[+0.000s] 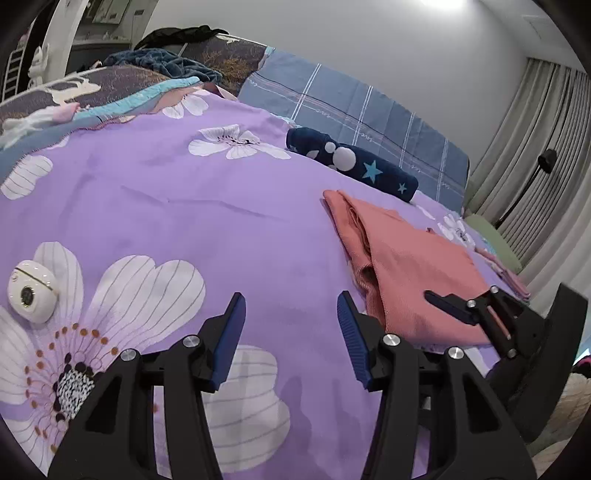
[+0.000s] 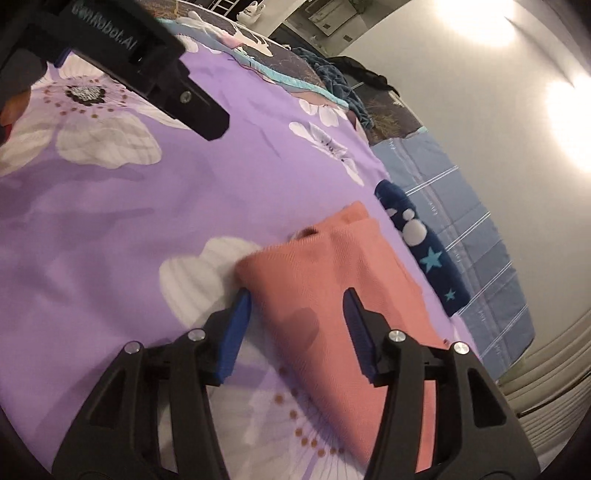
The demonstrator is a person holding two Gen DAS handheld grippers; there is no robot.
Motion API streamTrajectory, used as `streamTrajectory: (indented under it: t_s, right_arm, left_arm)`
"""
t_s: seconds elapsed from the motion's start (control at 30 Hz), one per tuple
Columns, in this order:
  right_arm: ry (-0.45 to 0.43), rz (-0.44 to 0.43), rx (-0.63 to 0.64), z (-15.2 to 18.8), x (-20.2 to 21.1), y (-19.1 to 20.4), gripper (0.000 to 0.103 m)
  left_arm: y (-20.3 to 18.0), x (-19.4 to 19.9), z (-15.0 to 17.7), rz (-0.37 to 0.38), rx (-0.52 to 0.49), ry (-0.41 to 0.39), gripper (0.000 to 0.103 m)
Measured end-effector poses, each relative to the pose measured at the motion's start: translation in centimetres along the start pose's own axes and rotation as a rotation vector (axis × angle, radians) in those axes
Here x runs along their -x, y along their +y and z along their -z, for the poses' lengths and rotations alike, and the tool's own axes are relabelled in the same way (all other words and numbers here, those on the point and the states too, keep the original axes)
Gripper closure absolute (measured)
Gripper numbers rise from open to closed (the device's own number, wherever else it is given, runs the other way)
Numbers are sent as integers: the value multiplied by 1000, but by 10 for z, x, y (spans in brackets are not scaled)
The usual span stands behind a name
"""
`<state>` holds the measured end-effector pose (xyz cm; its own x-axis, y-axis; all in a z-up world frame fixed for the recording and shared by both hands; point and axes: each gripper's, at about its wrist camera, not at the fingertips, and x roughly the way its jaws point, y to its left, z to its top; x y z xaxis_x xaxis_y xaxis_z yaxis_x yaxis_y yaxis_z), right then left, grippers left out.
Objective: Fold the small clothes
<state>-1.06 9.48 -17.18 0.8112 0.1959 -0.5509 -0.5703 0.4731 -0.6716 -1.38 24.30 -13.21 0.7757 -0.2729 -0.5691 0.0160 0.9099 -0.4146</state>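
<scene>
- Folded salmon-pink knit garment (image 2: pixel 343 295) on purple floral bedsheet (image 1: pixel 184 206); near edge cut off.
- Right gripper (image 2: pixel 297 332): jaws apart above garment, blurred.
- Left gripper (image 1: pixel 291 339): jaws apart, empty, beside garment.

I work over a bed spread with a purple floral sheet (image 1: pixel 192 192). At its head lie a blue checked pillow (image 1: pixel 354 107) and a dark patterned quilt (image 1: pixel 110 85), crumpled. Behind them rises a plain pale wall (image 1: pixel 332 33), washed by bright ceiling light (image 2: pixel 476 18). Long grey curtains (image 1: pixel 546 122) hang on my right, with a black floor lamp (image 1: pixel 546 162) standing before them.
</scene>
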Motion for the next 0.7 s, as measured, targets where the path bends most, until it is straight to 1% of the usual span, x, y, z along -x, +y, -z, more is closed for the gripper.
streamTrajectory:
  t_s: [0.03, 0.07, 0.1, 0.13, 0.17, 0.2, 0.23, 0.27, 0.3, 0.37, 0.4, 0.43, 0.5, 0.53, 0.57, 0.6, 0.67, 0.7]
  right_arm:
    - [-6, 8, 9, -2, -5, 0, 55]
    - [-11, 11, 16, -2, -9, -1, 65]
    - [-14, 12, 28, -5, -11, 4, 90]
    - [-3, 2, 41, -8, -18, 7, 98]
    - [-8, -22, 26, -9, -16, 6, 99]
    - [-31, -38, 4, -11, -12, 2, 99]
    - [-55, -27, -24, -13, -4, -4, 99]
    - [-55, -32, -36, -14, -3, -6, 99]
    - [-48, -57, -54, -15, -7, -10, 99]
    - [-11, -115, -95, -12, -17, -16, 99]
    - [-8, -121, -97, -11, -16, -14, 99]
    - [-13, -110, -86, -11, -15, -11, 99]
    - [-23, -82, -68, -11, -13, -6, 99]
    - [-24, -80, -68, -11, -12, -6, 99]
    - [-24, -83, -73, -10, -13, -6, 99]
    - [-24, -87, -80, -10, -12, -7, 99]
    - [-22, -95, -96, -9, -12, -10, 99]
    - [-22, -96, -100, -9, -12, -11, 99]
  left_arm:
    - [2, 0, -1, 7, 5, -1, 51]
    - [3, 0, -2, 13, 10, -3, 51]
    - [4, 0, -3, 18, 15, -7, 51]
    - [5, 1, -4, 19, 16, -8, 51]
    - [5, 1, -5, 19, 15, -8, 51]
    - [5, 2, -7, 21, 5, -8, 51]
    - [4, 1, -10, 26, -5, -4, 51]
    - [4, -2, -16, 36, -16, 6, 50]
    - [4, -6, -21, 50, -20, 14, 48]
    - [4, -24, -40, 92, -13, 68, 48]
    - [2, -34, -49, 123, -16, 103, 48]
    - [-2, -49, -61, 167, -27, 142, 48]
    - [-8, -85, -82, 227, -46, 220, 48]
    - [-8, -102, -89, 247, -35, 249, 48]
    - [-8, -120, -95, 261, -15, 278, 48]
    - [-8, -147, -103, 277, 18, 319, 48]
    - [-5, -182, -111, 284, 72, 354, 48]
    - [-5, -194, -115, 303, 86, 357, 48]
